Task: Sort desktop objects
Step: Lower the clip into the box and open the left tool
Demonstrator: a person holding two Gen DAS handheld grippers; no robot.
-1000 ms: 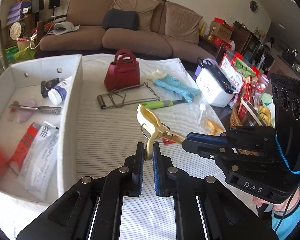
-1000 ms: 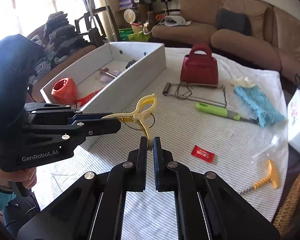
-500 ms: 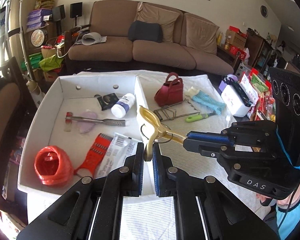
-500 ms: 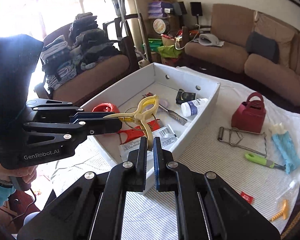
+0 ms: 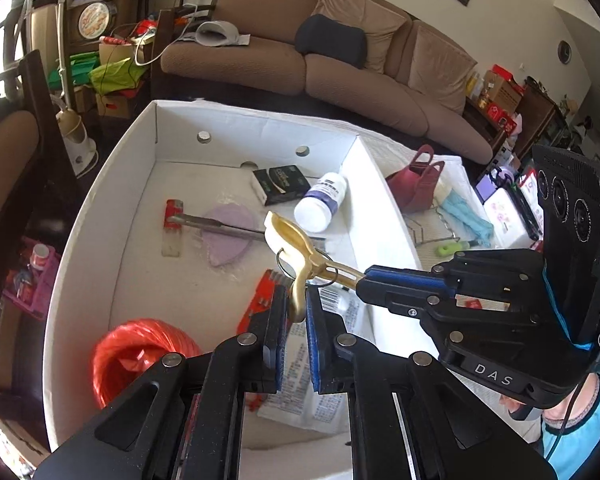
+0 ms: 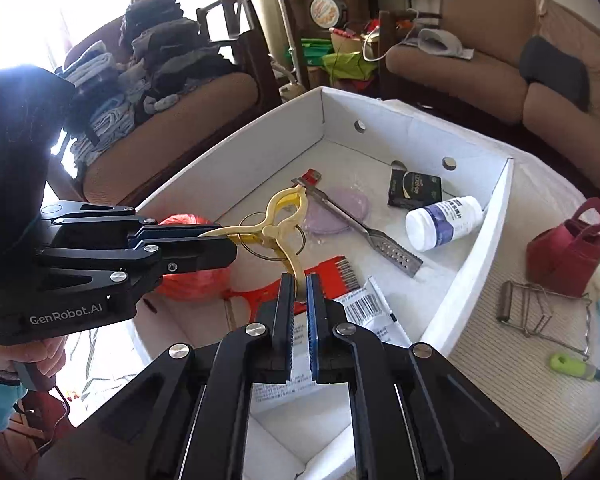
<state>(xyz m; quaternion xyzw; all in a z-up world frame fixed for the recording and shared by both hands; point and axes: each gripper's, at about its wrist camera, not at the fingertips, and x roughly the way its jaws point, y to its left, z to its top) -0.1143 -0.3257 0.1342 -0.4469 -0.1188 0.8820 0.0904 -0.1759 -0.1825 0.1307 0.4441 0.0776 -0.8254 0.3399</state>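
A yellow spring clip (image 5: 290, 236) with a wire ring hangs in the air over the white box (image 5: 152, 140). My left gripper (image 5: 297, 300) is shut on one of its handles. My right gripper (image 5: 360, 282) comes in from the right and is shut on the other handle. In the right wrist view the clip (image 6: 284, 216) is above the box (image 6: 324, 96), with the right gripper (image 6: 299, 288) pinching the near handle and the left gripper (image 6: 230, 242) pinching the other from the left. Hands show at the frame edges.
Inside the box lie a white bottle (image 5: 320, 200), a black packet (image 5: 282, 184), a metal tool (image 5: 216, 224), a red twine ball (image 5: 136, 352) and a white sachet (image 6: 374, 308). A red bag (image 6: 568, 252), wire frame (image 6: 540, 312) and green-handled tool (image 6: 572, 366) lie on the striped cloth at right.
Both grippers have carried the yellow clip leftward, from over the striped cloth to above the inside of the white box. Their hold on the two handles is unchanged.
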